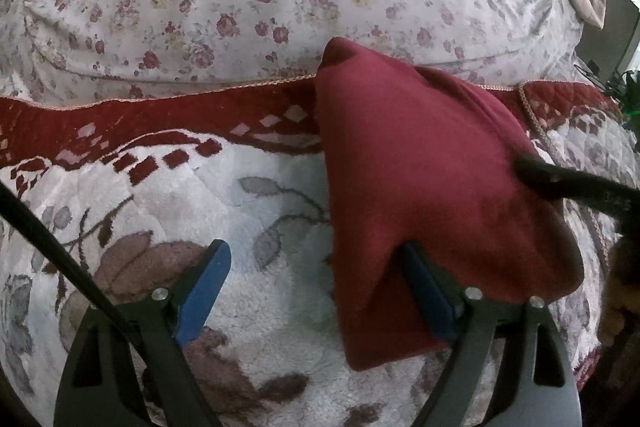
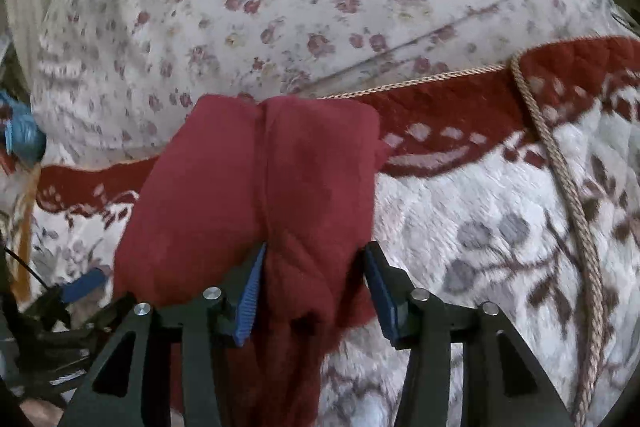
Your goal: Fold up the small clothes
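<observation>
A: Report the left gripper (image 1: 316, 287) and the garment's place.

B: In the left wrist view its jaws stood spread wide at the bottom of the frame. The left pad lay over bare fleece blanket (image 1: 256, 307). The right pad touched the edge of the dark red garment (image 1: 420, 187), with nothing pinched. The garment lay right of centre, doubled into a thick wedge across the blanket's red border.

A: And the right gripper (image 2: 316, 291)?

B: In the right wrist view its jaws stood partly open at bottom centre, astride a ridge of the garment. The left pad touched cloth; the right pad stood clear. No grip was evident.

A: Progress?

B: Judged well along: layers were stacked and a centre crease showed. Remaining, probably: a last fold or flattening the bulge.
</observation>
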### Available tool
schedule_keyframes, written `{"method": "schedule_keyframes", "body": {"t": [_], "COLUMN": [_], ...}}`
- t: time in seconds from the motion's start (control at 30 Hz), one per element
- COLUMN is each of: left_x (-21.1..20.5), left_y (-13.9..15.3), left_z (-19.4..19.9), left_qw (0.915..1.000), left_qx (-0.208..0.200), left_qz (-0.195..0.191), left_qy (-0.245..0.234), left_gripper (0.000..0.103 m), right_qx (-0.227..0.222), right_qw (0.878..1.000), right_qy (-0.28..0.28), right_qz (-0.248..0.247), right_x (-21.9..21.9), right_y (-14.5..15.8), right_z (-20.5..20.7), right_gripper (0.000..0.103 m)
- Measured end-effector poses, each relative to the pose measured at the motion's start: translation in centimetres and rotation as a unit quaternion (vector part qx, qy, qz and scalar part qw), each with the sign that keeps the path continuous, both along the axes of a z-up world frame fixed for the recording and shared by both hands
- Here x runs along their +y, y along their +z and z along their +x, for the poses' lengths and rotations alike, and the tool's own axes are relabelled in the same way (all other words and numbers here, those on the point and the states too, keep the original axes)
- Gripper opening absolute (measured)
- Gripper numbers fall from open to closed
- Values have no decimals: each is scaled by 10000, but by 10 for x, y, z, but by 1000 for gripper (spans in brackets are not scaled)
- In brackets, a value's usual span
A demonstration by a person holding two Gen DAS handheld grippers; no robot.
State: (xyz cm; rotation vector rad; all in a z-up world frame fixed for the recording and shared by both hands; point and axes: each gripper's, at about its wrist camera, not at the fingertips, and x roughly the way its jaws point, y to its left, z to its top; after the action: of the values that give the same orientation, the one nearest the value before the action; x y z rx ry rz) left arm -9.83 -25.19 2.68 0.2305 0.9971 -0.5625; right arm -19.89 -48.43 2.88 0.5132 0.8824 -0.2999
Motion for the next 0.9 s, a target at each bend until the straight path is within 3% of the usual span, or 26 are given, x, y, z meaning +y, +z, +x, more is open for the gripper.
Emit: {"method": "schedule_keyframes", "body": {"t": [0.2, 0.27, 0.33, 0.37, 0.47, 0.7, 0.9], "left_x": [0, -1, -1, -1, -1, -2, -11], "left_y": [-1, -1, 0, 0, 0, 2, 13], "left_z": [1, 0, 0, 0, 1, 4, 17], "left_qw": [10000, 10000, 10000, 10000, 10000, 10000, 9986], "left_qx": [-11, -34, -61, -67, -56, -86, -71], "left_qz": [4, 20, 43, 45, 38, 44, -363], "left_qy": [43, 32, 14, 10, 18, -7, -385], "left_gripper": [88, 88, 88, 88, 89, 93, 93], "right_qx": [-165, -83, 133, 156, 41, -58, -307], "right_qw": [9997, 9998, 9995, 9992, 9998, 9994, 9965], "right_qy": [-134, -180, -17, 48, 92, 87, 301], "right_qz": [-140, -25, 301, 377, 149, 338, 712], "right_x": [9, 8, 10, 11, 15, 5, -4], "right_y": [17, 10, -3, -6, -3, -13, -26], "right_z": [-4, -3, -1, -1, -4, 0, 11], "right_gripper": [61, 69, 70, 76, 82, 90, 96]}}
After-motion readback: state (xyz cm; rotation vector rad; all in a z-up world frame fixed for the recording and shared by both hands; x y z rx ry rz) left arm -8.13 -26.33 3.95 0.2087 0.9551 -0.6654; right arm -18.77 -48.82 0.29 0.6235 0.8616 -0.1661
